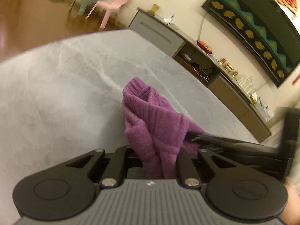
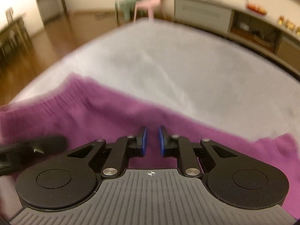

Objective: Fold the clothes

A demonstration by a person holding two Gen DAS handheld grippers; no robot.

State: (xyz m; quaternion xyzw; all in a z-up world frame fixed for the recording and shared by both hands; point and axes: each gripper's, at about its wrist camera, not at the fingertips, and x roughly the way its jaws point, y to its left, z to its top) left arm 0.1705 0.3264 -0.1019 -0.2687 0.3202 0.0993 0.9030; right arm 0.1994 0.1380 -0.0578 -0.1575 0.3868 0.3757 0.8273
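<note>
A purple ribbed knit garment (image 1: 150,120) hangs bunched up over the grey table (image 1: 65,93). My left gripper (image 1: 159,148) is shut on it, and the cloth hides the fingertips. From the right, a black finger (image 1: 215,142) of the right gripper reaches into the same bunch. In the right wrist view the garment (image 2: 75,112) spreads across the table (image 2: 187,65) under my right gripper (image 2: 152,136). Its blue pads (image 2: 143,140) stand a narrow gap apart, with purple cloth filling the gap. The left gripper's dark finger (image 2: 37,146) shows blurred at the left.
A low sideboard (image 1: 234,101) along the wall carries a fruit plate (image 1: 205,46), jars and glassware. Pink (image 2: 150,1) and green (image 2: 129,0) chairs stand on the wooden floor (image 2: 65,31) beyond the table. A hand (image 1: 293,196) shows at the right edge.
</note>
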